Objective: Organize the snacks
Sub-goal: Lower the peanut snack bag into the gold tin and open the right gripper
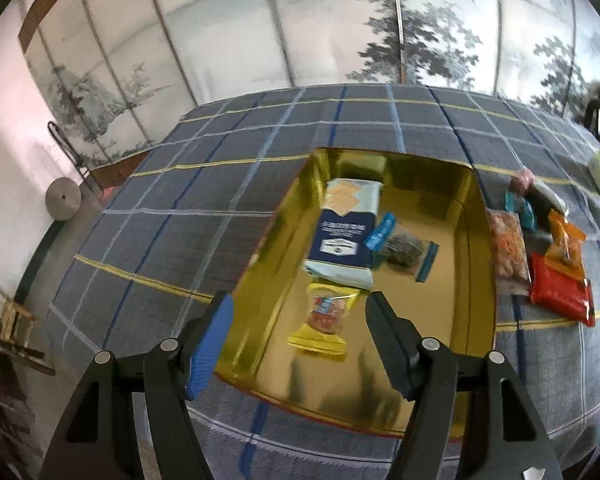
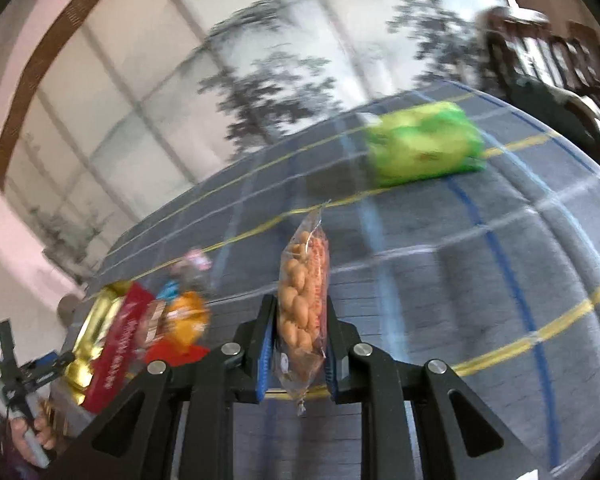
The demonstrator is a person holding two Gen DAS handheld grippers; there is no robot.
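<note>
A gold-lined box (image 1: 478, 280) lies open on the plaid tablecloth. Inside are a blue cracker pack (image 1: 342, 236), a small yellow snack bag (image 1: 324, 320), a small blue packet (image 1: 380, 232) and a dark zip bag (image 1: 406, 250). My left gripper (image 1: 300, 344) is open and empty, above the box's near end, over the yellow bag. My right gripper (image 2: 296, 344) is shut on a clear bag of peanuts (image 2: 302, 300) and holds it above the cloth. The box also shows in the right wrist view (image 2: 96, 328), at the far left.
Right of the box lie a clear snack bag (image 1: 508, 244), a red pack (image 1: 560, 296), an orange pack (image 1: 566, 246) and small blue packets (image 1: 528, 212). A green bag (image 2: 424, 142) lies far out on the cloth. Chairs (image 2: 548, 56) stand beyond the table.
</note>
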